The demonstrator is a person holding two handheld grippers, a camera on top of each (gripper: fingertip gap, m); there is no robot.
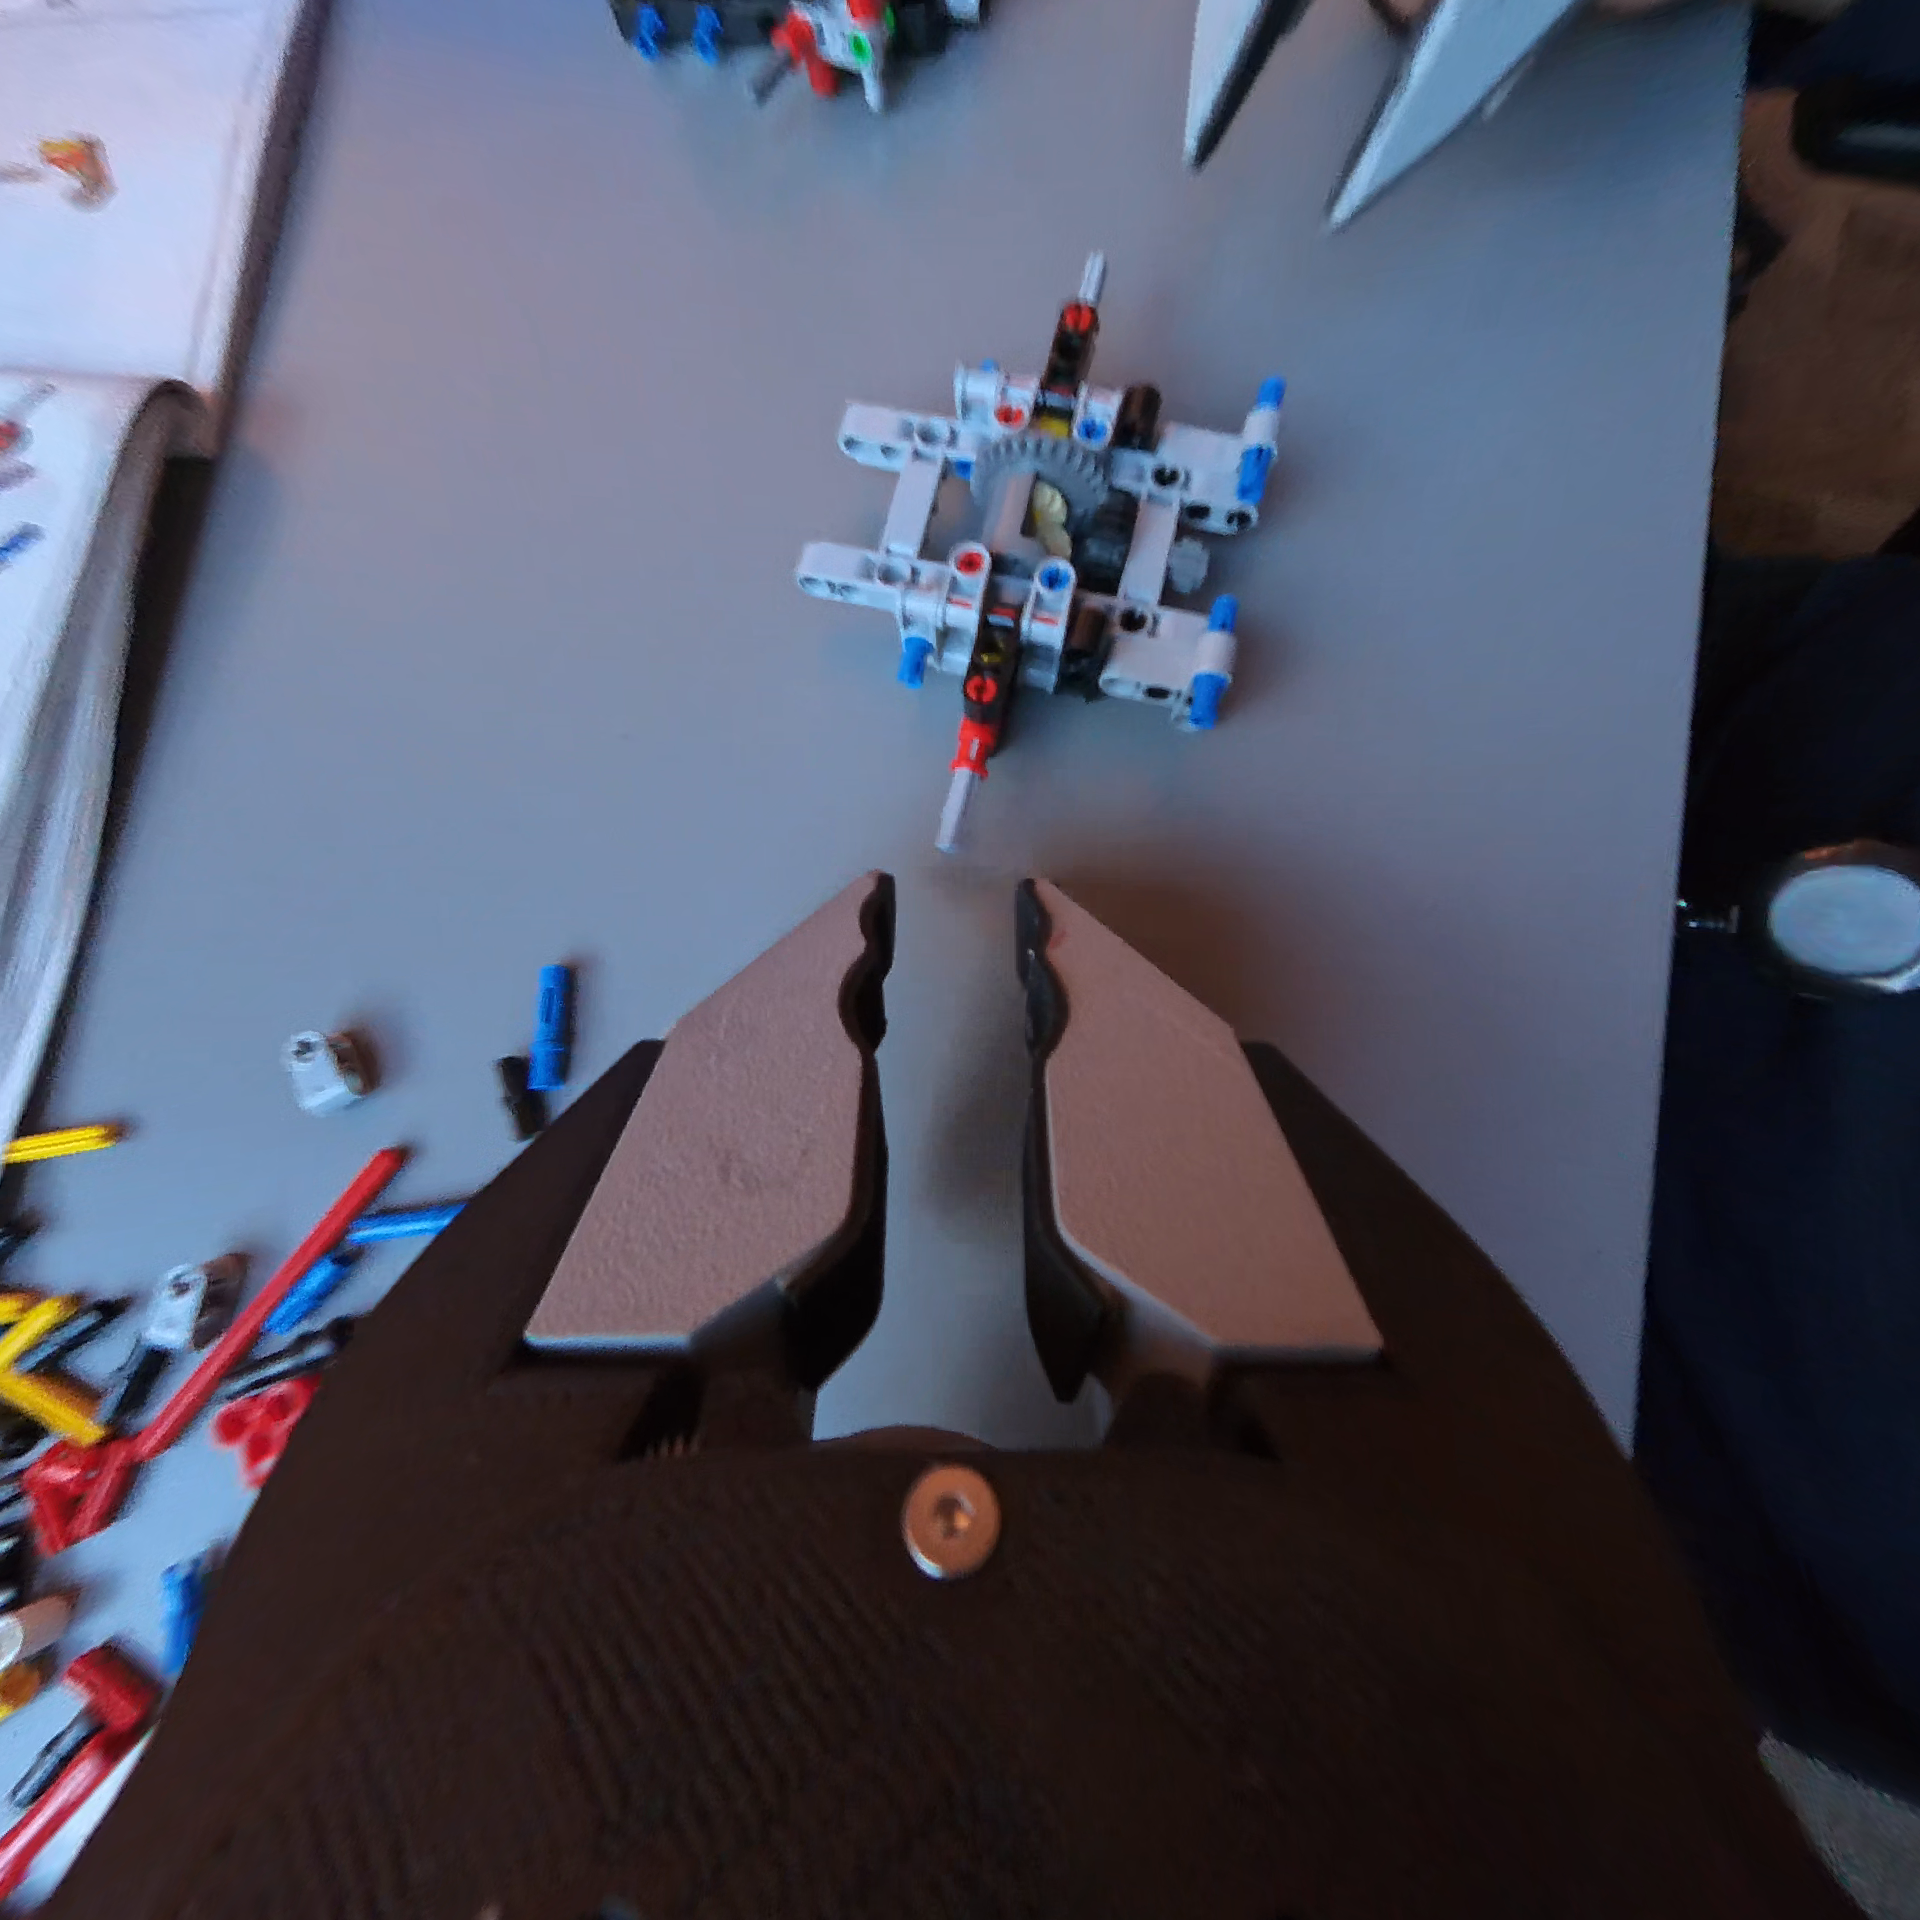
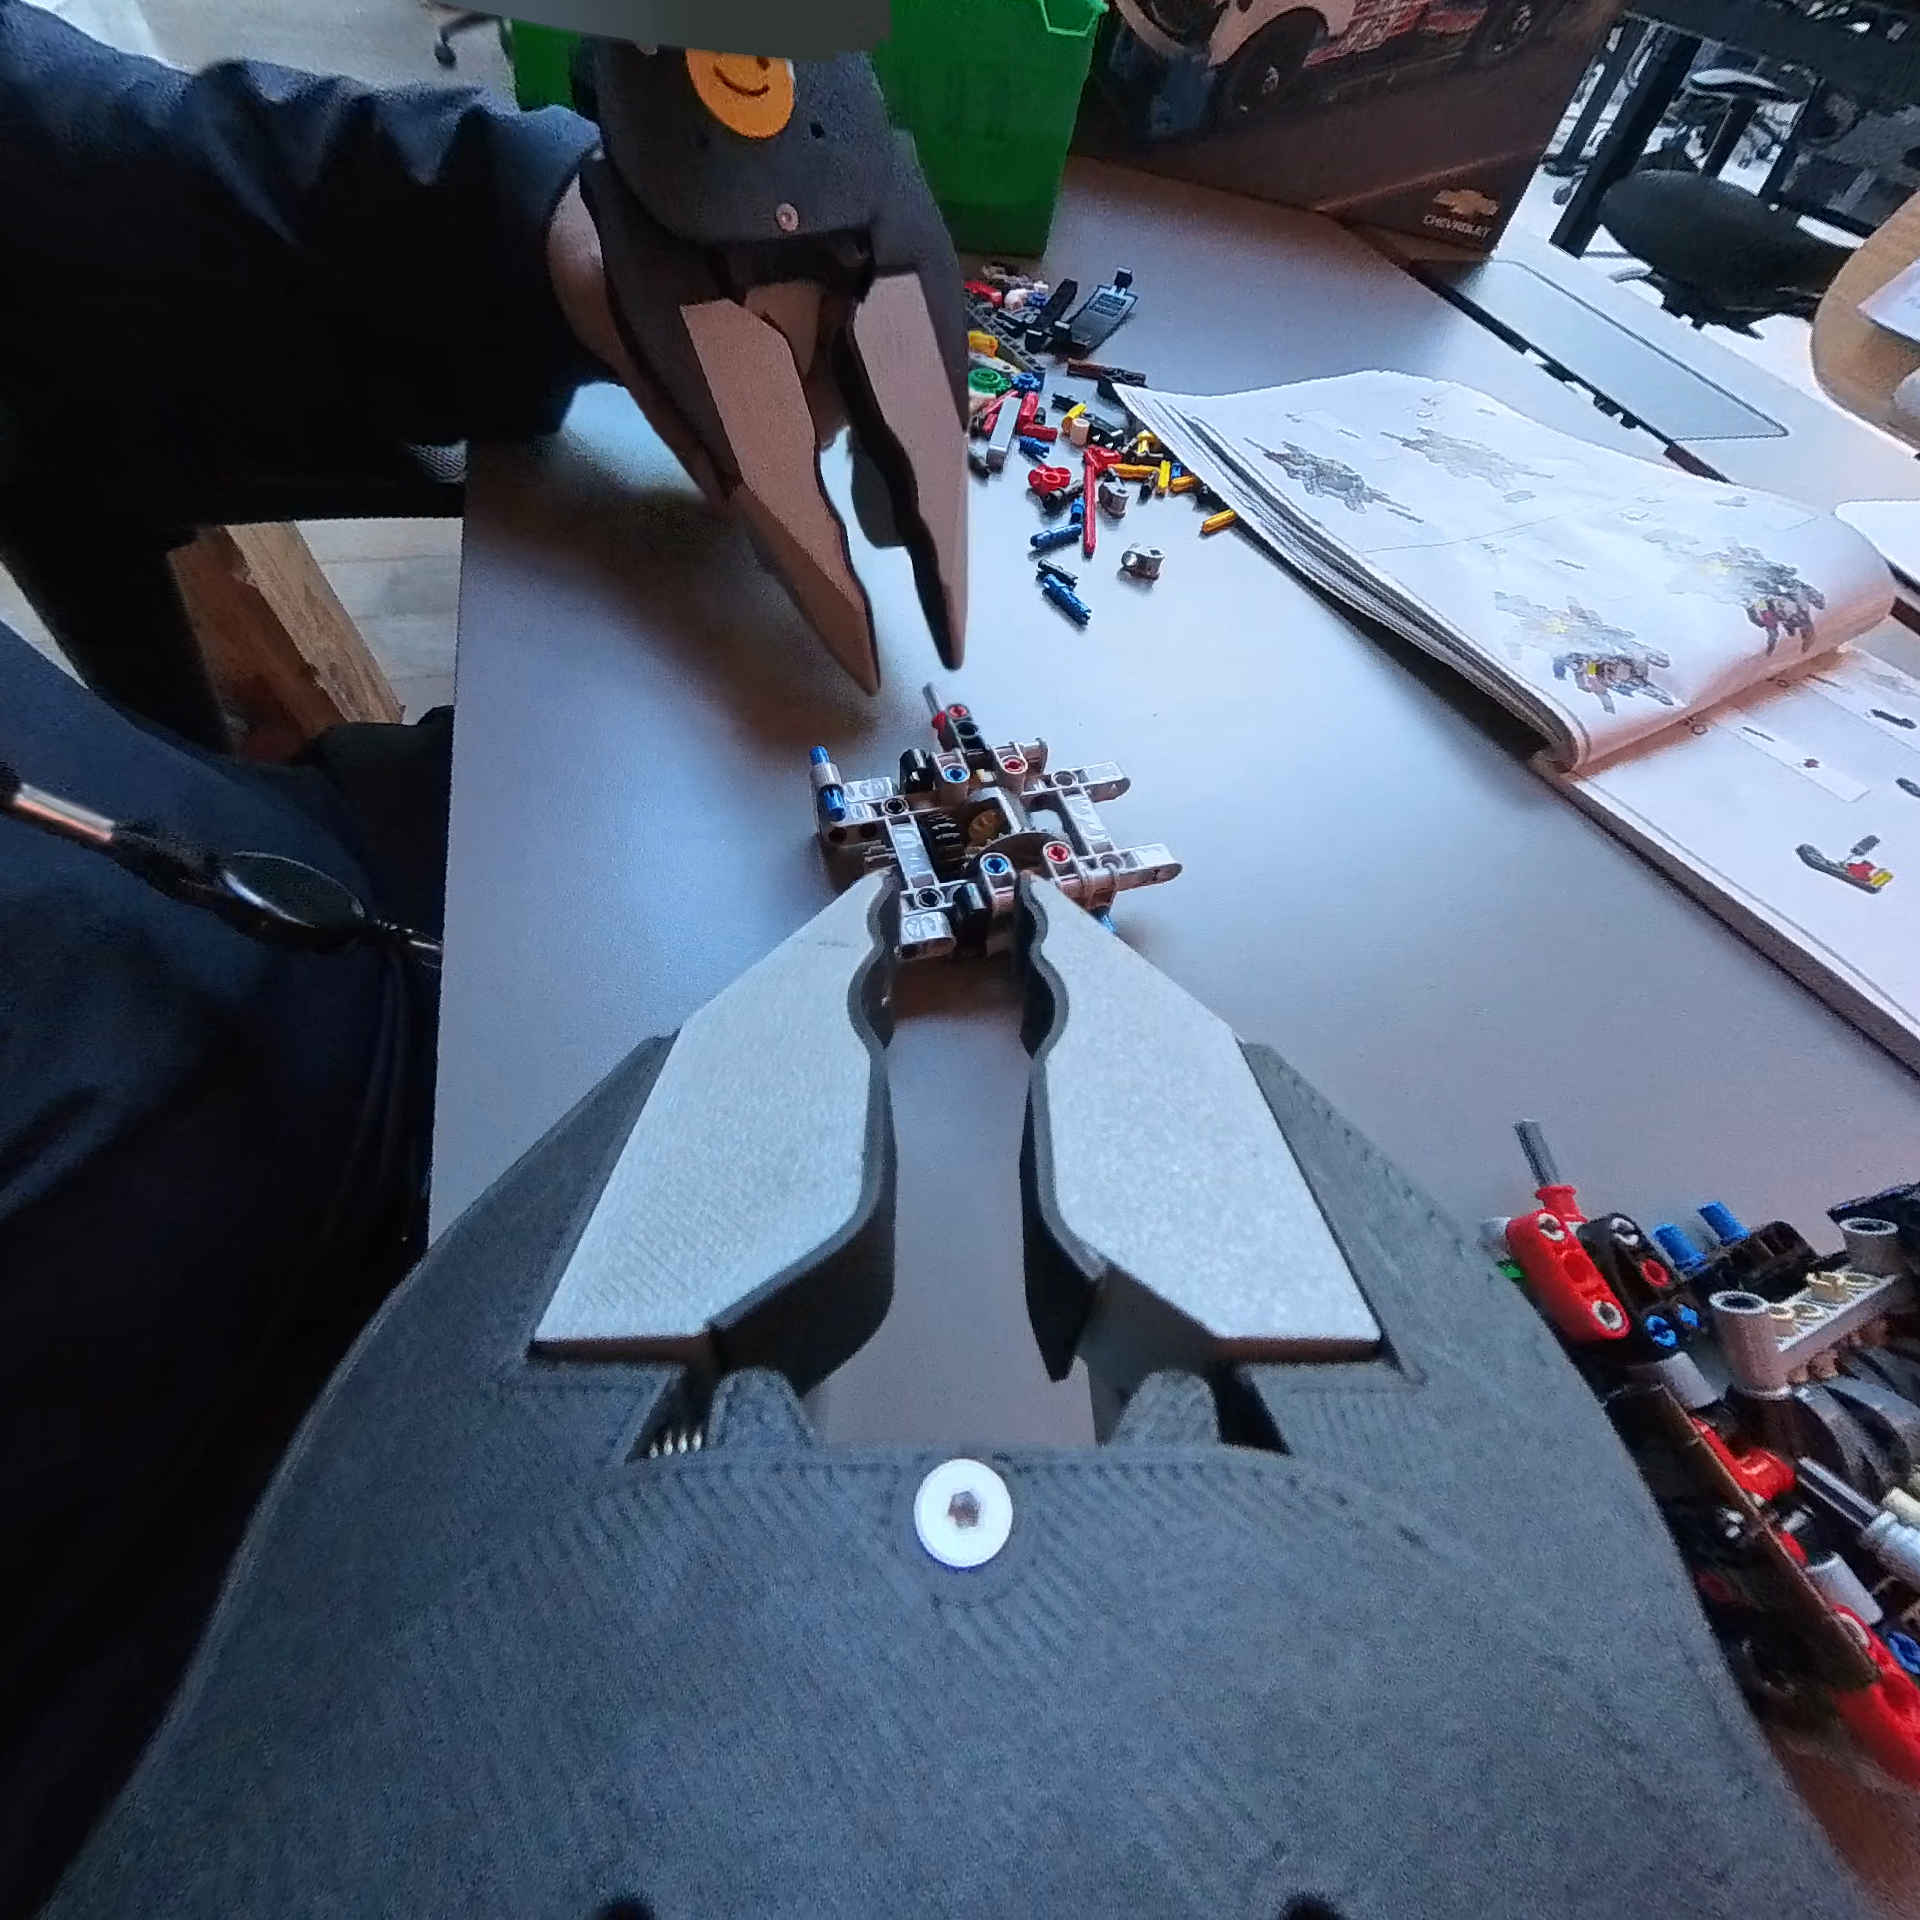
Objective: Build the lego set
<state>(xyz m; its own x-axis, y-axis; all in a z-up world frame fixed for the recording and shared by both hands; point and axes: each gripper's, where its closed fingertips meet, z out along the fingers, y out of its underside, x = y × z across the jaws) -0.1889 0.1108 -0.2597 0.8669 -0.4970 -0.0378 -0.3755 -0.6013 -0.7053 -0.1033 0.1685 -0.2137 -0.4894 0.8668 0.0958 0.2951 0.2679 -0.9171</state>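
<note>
Gear frame: small grey beam-and-pin build (image 1: 1039,520), lying flat on the counter (image 1: 520,623) between the two grippers, nothing lifting it.

Left gripper: (image 1: 954,888) sits just short of the frame's grey axle (image 1: 961,805), the one poking out toward it. Jaws are a little way apart with only bare counter between them, so it has hold of nothing.

Right gripper: (image 2: 951,894) comes in from the opposite end of the frame. In its own view that end of the frame shows between the fingertips, but the left wrist view has those fingers clear of the frame and apart from it. So I'd call the jaws partly open and holding nothing.

Weight: looks very light. It's hollow plastic, so I reckon a nudge would skate it across the smooth counter.

Stiffness: the beams are rigid, but it's all push-fit. The joints are probably the weak spot, not the plastic itself.

Fragile bits: the thin axles at either end, the blue pins (image 1: 1214,665) on the corners and the gear (image 1: 1023,473) in the middle. I'd guess a squeeze there would pop or shift something.

Where to grab: across the solid grey side beams, pads flat on them, not on an axle or pin.

Around it: loose parts pile (image 1: 156,1330) to the frame's left and nearer the left gripper. There's an open booklet (image 1: 62,623) further left, and a bigger build (image 1: 810,42) beyond the frame's far end.
</note>
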